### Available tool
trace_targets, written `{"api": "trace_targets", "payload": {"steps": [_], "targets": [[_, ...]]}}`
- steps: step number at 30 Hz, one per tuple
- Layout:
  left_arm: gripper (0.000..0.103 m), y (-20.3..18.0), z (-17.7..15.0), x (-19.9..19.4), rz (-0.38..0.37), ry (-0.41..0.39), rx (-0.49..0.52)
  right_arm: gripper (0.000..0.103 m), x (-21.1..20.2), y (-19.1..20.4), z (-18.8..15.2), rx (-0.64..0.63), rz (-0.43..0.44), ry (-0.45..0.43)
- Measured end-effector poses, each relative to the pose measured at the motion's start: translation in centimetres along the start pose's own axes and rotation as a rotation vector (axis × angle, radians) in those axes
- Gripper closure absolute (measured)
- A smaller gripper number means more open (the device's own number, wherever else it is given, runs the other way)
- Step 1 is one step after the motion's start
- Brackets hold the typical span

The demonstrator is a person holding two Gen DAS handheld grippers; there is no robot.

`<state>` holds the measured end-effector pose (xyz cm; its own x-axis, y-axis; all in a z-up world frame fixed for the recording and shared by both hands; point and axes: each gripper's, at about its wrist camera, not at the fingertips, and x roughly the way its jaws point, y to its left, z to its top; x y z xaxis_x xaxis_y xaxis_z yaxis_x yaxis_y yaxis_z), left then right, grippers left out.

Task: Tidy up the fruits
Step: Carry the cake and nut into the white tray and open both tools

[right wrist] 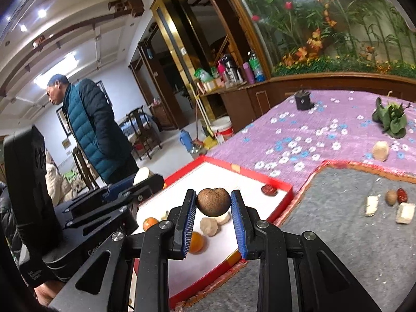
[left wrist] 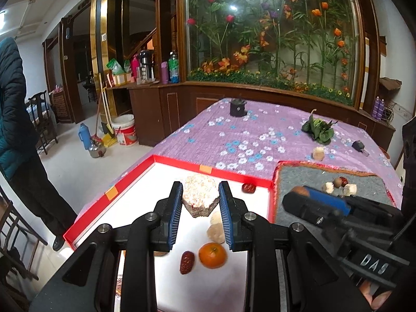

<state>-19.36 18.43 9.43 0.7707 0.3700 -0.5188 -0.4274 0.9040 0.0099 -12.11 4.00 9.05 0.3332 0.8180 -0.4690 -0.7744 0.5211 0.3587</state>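
Observation:
My left gripper point(left wrist: 199, 187) is shut on a large pale speckled fruit piece point(left wrist: 199, 195) above the red-rimmed white tray point(left wrist: 182, 161). In the tray lie a tangerine point(left wrist: 212, 254), a red date point(left wrist: 187, 262), pale peeled pieces point(left wrist: 215, 231) and another date point(left wrist: 248, 187). My right gripper point(right wrist: 213, 195) is shut on a round brown fruit point(right wrist: 213, 202) and holds it above the tray's right side point(right wrist: 282, 186). It also shows in the left wrist view point(left wrist: 301, 192). On the grey mat point(right wrist: 338, 223) lie white chunks point(right wrist: 371, 205), a brown fruit point(right wrist: 390, 197) and a red date point(right wrist: 402, 195).
The purple flowered cloth point(left wrist: 234, 135) carries a leafy green bunch point(left wrist: 318, 128), a pale piece point(left wrist: 318, 153), a black holder point(left wrist: 237, 108) and a small dark object point(left wrist: 358, 146). A man in a blue jacket point(right wrist: 88, 127) stands left of the table. Buckets and chairs stand on the floor.

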Motion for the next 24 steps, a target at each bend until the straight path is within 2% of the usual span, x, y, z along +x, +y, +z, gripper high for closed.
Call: {"api": "trace_targets", "payload": {"steps": [7,11,24], "targets": [[0.077,2.5,-2.4,3.5,0.041,0.115,-0.025,0.076,4.7,-0.2,-2.1,0.030,-0.003,0.141],[0.077,3.7,-3.7,5.5,0.053,0.180,-0.047,0.076,6.4,-0.2,-2.8,0.036,0.001,0.175],[0.077,4.3,-3.4,6.7,0.082,0.179,-0.023,0.075,8.0,-0.1,-3.5,0.032,0.019,0.186]]}}
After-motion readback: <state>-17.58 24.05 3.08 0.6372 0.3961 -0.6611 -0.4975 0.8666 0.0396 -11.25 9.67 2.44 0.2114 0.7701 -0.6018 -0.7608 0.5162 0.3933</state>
